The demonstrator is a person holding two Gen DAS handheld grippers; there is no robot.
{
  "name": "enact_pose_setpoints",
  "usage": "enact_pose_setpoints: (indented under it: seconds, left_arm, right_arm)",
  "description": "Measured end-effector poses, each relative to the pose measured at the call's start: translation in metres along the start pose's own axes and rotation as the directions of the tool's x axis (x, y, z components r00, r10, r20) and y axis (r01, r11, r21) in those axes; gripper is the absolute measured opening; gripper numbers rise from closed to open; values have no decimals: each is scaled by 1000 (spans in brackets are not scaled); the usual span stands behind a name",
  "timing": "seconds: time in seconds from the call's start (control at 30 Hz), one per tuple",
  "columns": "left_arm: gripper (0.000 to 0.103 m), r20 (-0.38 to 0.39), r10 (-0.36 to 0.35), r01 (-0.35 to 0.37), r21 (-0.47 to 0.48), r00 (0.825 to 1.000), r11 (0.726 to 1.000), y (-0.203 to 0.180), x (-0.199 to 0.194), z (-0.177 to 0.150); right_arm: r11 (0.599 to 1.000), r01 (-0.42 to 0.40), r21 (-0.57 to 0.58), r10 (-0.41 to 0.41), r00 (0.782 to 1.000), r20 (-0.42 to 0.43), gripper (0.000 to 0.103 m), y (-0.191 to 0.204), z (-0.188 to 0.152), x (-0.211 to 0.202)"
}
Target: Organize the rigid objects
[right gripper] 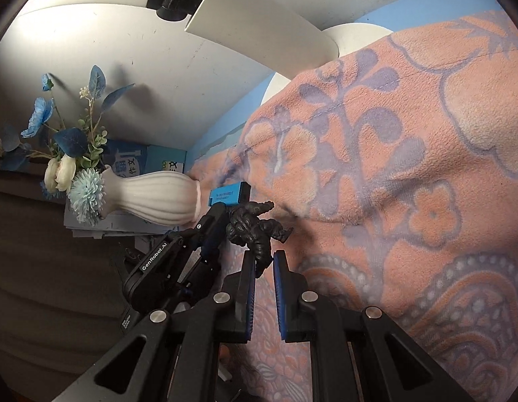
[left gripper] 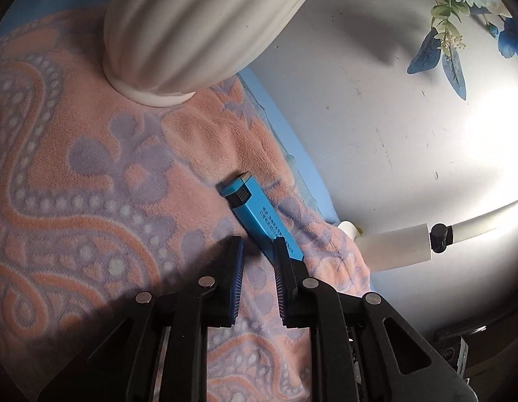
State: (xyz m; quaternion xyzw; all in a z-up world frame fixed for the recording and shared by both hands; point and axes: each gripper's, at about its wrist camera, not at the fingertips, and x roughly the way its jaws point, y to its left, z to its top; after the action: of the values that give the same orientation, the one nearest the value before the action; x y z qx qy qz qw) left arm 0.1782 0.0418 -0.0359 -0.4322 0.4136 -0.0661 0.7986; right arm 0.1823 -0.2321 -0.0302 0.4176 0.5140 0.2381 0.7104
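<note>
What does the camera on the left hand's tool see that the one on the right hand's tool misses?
Only the left wrist view shows the printed lettering along the blue lighter, with the left gripper close over its near end. Only the right wrist view shows the dark toy figure reaching between the fingers of the right gripper, and the blue books behind the vase. Both show the ribbed white vase, its flowers, the white lamp arm and the patterned blanket.
</note>
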Motion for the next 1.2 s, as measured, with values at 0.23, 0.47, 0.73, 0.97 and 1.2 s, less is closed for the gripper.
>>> enact_pose_setpoints:
  seconds: [0.23, 0.47, 0.73, 0.97, 1.2]
  left_arm:
    - [71, -65, -86, 83, -50, 994, 995, -8, -6, 8]
    - [90, -79, 213, -217, -48, 974, 975, -62, 25, 26]
    - [59, 169, 596, -615, 331, 785, 715, -103, 50, -16]
    - [35, 268, 529, -593, 374, 805, 713, -99, 34, -34]
    - [23, 225, 375, -435, 365, 899, 823, -73, -29, -73]
  right_arm:
    - [995, -91, 49, 89, 996, 29, 10, -16, -11, -25]
    - [969, -208, 132, 203, 978, 52, 11, -25, -19, -41]
    - [949, -273, 156, 269, 962, 49, 13, -24, -21, -69]
    - [919, -337, 205, 327, 942, 79, 14, -42, -6, -98]
    - [937, -336, 94, 319, 934, 162, 14, -27, 0, -143]
